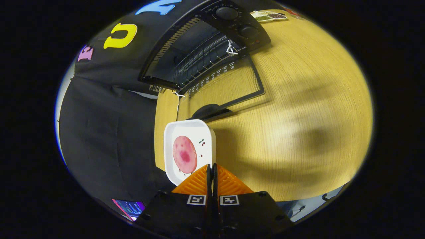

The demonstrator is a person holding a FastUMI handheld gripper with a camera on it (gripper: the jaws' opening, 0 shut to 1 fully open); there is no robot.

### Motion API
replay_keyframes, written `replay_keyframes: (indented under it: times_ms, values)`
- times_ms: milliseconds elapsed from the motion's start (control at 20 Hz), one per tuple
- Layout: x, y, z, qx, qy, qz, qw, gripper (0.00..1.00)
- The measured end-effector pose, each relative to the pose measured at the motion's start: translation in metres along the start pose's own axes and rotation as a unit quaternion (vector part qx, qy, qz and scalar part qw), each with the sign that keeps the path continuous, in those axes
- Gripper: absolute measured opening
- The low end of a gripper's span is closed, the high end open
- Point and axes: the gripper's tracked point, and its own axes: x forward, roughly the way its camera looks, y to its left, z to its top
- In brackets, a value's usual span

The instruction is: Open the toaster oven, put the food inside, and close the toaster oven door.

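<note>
Food lies on white plate, its rim pinched by hand-held gripper.

Your tongs pinch the plate rim; food lies on it. Beyond, the toaster oven stands open on the table, seemingly.

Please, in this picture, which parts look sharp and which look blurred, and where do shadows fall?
In the gripper view, the white plate with the pink food, pinched at its rim by the gripper, looks sharp; the wooden table is streaked with blur; soft dark shadows lie across it; the fisheye bends the open toaster oven.
</note>
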Motion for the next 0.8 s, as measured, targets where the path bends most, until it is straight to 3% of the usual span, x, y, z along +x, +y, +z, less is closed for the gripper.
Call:
replay_keyframes:
  times_ms: [350, 800]
  values:
    - [0.003, 0.036, 0.026, 0.048, -0.082, 0.009, 0.995, 0.02]
    - [0.018, 0.052, 0.061, 0.134, -0.168, 0.012, 0.977, 0.02]
